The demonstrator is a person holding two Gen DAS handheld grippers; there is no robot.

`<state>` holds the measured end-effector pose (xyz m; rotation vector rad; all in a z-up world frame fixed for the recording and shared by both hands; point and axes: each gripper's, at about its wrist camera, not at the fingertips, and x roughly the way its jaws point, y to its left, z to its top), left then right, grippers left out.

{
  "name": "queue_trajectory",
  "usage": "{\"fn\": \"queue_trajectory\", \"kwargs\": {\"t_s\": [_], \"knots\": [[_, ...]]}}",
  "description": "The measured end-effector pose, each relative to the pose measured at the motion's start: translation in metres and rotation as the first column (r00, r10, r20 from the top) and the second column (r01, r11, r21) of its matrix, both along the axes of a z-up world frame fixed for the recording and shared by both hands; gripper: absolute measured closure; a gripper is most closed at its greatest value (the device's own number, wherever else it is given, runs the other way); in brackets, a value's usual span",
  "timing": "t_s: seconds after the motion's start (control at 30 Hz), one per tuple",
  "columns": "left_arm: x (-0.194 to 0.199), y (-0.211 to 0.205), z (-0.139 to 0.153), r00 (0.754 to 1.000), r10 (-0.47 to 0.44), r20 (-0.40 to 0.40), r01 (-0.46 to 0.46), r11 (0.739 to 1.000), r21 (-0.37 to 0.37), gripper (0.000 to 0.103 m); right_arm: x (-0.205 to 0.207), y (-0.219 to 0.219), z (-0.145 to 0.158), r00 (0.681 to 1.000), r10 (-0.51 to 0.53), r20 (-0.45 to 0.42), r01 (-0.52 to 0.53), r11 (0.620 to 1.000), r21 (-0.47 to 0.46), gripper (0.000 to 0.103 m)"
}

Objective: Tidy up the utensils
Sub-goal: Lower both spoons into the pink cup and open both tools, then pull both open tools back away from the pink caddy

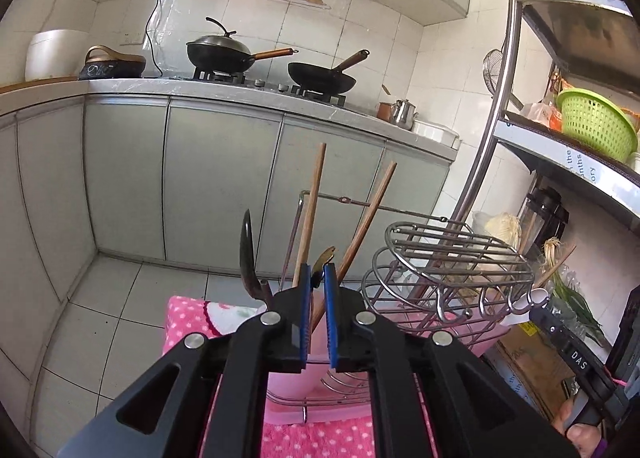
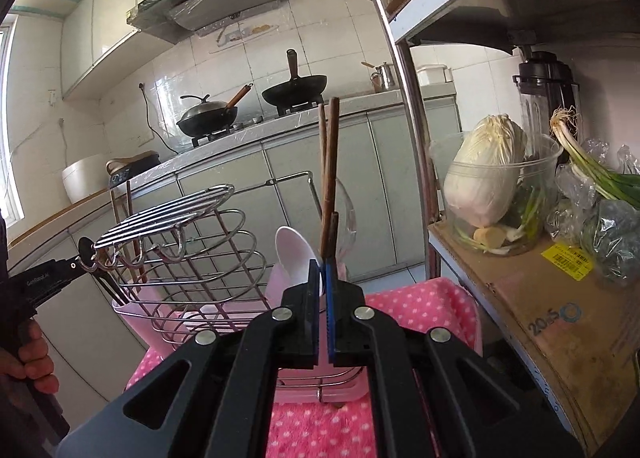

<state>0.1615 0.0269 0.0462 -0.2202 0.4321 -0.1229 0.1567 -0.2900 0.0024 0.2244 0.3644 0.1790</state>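
Kitchen cabinets and a stove with two woks (image 1: 224,52) fill the far wall, and close in front of me a pink dotted towel (image 1: 192,318) carries a wire rack (image 1: 452,254) with pink cups set in it. In my left gripper (image 1: 316,272) the blue pads stand slightly apart and are easing open; a small dark utensil tip with a brass-coloured end (image 1: 326,256) shows in the gap, though I cannot tell whether the pads touch it. Just beyond, two wooden chopsticks (image 1: 314,202) lean upright in the cup, and a black ladle (image 1: 248,250) stands to their left. My right gripper (image 2: 323,270) is closed, clamped on a dark brown chopstick (image 2: 332,162) that rises upright from between the pads, with a second chopstick close beside it. A white spoon (image 2: 294,254) stands just left of those pads, over a pink cup (image 2: 276,282). From the right view, my other gripper reaches in at the far left edge of the rack, beside its hooks. To the right, a shelf holds a cabbage (image 2: 486,170) in a clear tub, scallions (image 2: 592,166) and a cardboard box (image 2: 532,298).
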Motion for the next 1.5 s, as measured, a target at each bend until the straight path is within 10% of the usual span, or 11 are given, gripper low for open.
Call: {"fn": "queue_trajectory", "kwargs": {"t_s": [0.47,0.87,1.5], "knots": [[-0.023,-0.014,0.0,0.997,0.049,-0.063,-0.047,0.999,0.022,0.089,-0.019,-0.008,-0.005,0.994,0.107,-0.007,-0.106,0.992,0.064,0.072],[-0.043,-0.003,-0.02,0.991,0.089,-0.101,-0.091,0.996,-0.023,0.089,-0.029,-0.005,-0.004,0.994,0.106,-0.039,-0.105,0.994,0.03,0.072],[-0.088,0.031,-0.047,0.988,-0.13,-0.082,0.121,0.987,-0.108,0.089,-0.034,0.01,0.024,0.977,-0.089,-0.194,0.113,0.987,0.118,0.076]]}}
